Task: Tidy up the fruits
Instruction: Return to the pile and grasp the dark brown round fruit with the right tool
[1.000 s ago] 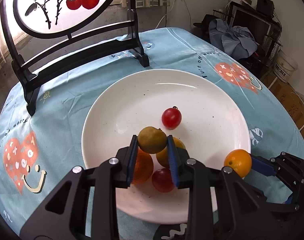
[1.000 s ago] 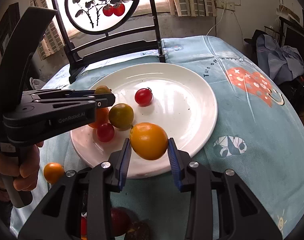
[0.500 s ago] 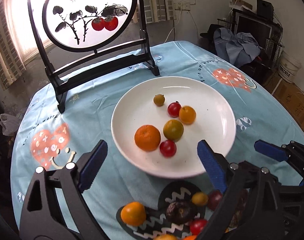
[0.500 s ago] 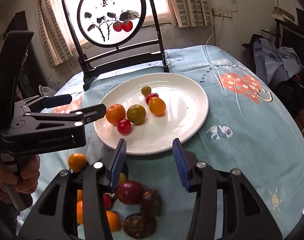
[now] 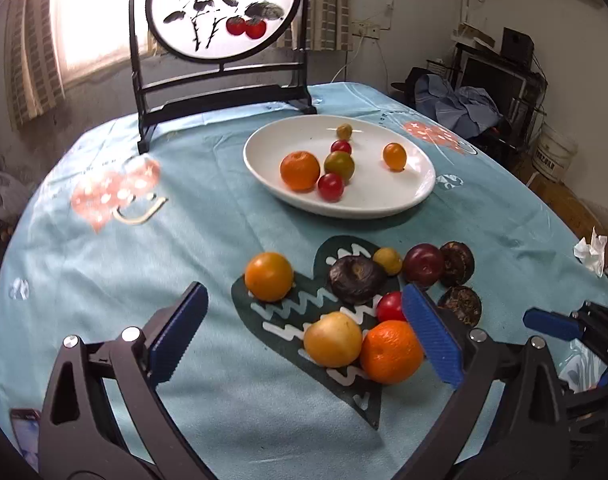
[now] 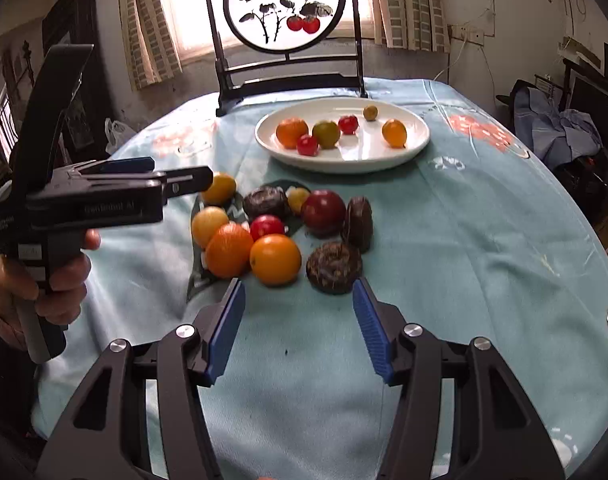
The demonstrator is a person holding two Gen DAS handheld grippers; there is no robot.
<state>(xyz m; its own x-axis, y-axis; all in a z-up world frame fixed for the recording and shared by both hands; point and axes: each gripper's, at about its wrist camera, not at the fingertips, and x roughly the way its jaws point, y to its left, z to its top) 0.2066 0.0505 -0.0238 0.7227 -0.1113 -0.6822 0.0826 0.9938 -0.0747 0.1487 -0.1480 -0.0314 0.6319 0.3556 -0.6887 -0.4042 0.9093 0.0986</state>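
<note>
Left gripper (image 5: pixel 304 336): jaws wide, have just been opening, nothing gripped. It sits low over the near cloth (image 5: pixel 103 264) with the loose fruit between and ahead of its pads; the right pad is just beside a big orange (image 5: pixel 390 352) and a small tomato (image 5: pixel 390 306), touching neither as far as I can tell.

Loose pile, left to right in the left wrist view: a lone orange fruit (image 5: pixel 268 276), a yellow fruit (image 5: pixel 332 344) against the big orange, a dark wrinkled fruit (image 5: pixel 358 280), a plum (image 5: pixel 423 266), and two dark rounds (image 5: pixel 458 263) at the right edge. All lie on or beside the dark heart print, well short of the plate (image 5: pixel 384 208).

Plate: six fruits already on it, clustered left of centre, with bare plate on the right.

Right gripper (image 6: pixel 299 328): jaws about half open, have just been opening, empty. Nearest to it are an orange (image 6: pixel 275 259) and a dark round (image 6: pixel 334 267).

Judgement: step in hand is picking the next pair.
- Left should take the lone orange fruit: clear on all sides, so closing there knocks no neighbours.
- Right should take the orange ahead. Centre it between the pads, then close gently.
- Set both down on the bare right side of the plate, low, so they do not roll.
</note>
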